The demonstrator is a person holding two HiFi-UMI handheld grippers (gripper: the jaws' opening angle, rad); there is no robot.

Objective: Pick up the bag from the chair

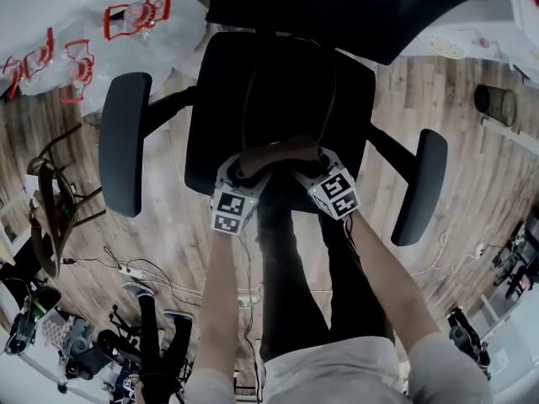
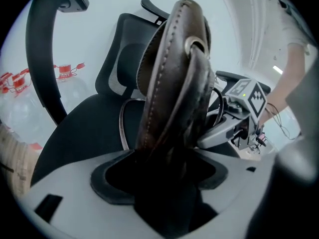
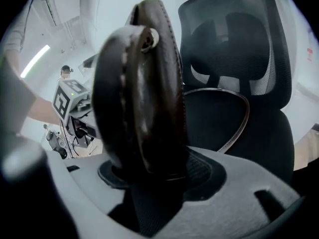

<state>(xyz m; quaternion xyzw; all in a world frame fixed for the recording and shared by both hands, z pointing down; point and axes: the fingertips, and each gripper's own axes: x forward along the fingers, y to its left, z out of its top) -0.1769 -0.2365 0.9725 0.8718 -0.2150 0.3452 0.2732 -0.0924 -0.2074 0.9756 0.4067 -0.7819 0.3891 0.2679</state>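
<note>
**Item:** dark brown leather bag (image 1: 279, 151), stitched edges, a metal eyelet near the top.

**Location:** at the front edge of the chair (image 1: 278, 82) seat, midway between the chair's two armrests. It stands on edge in both gripper views, with the chair's mesh backrest behind it.

**Tools:**
- Left gripper (image 1: 245, 173): clamped on one side of the bag, leather filling the gap between its jaws (image 2: 160, 179).
- Right gripper (image 1: 305, 172): likewise closed on the opposite side (image 3: 152, 180).
- Each gripper's marker cube shows in the other's view, just past the bag.

**Task status:**
- Grasp appears done, with both tools holding.
- Whether the bag's underside has cleared the seat cannot be told.
- The thin strap (image 3: 240, 117) lies looped on the chair seat behind the bag, so the lift looks begun at most.
- Remaining, by my reading: raise the bag and draw the strap free of the chair.

**Containers:**

| Container | Location | Contents |
|---|---|---|
| The bag | front edge of the chair seat | mouth not shown, contents unseen |
| Dark waste bin (image 1: 494, 104) | on the wood floor, well off the chair's right armrest | interior too dark to read |
| Clear plastic bags with red print (image 1: 135, 13) | behind the chair's left armrest | contents indistinct |
</note>
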